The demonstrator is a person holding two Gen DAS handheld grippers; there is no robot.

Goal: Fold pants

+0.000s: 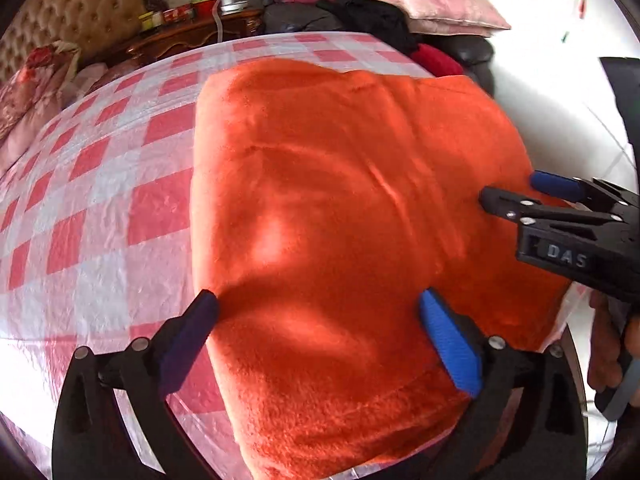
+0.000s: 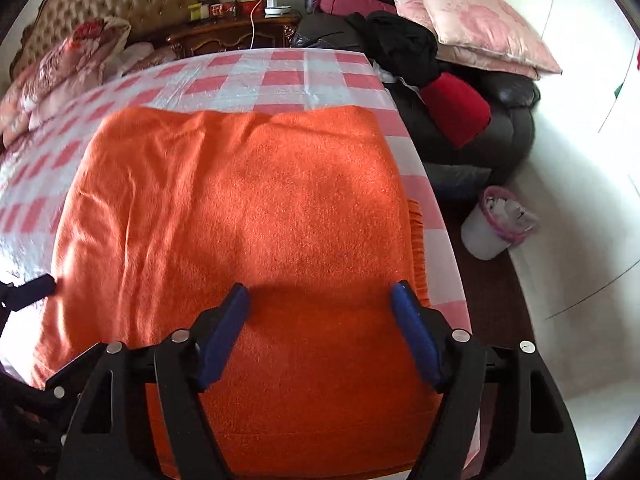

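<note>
The orange fleece pants lie folded flat on a table with a pink and white checked cloth. My left gripper is open, its jaws spread over the near left part of the pants, holding nothing. My right gripper is open above the near right part of the pants, also empty. The right gripper also shows in the left wrist view at the right edge of the pants. One left finger shows at the left edge of the right wrist view.
A dark leather sofa with pink pillows, black clothes and a red cushion stands behind and right of the table. A white bin sits on the floor at right. A wooden nightstand and bed headboard are at the back.
</note>
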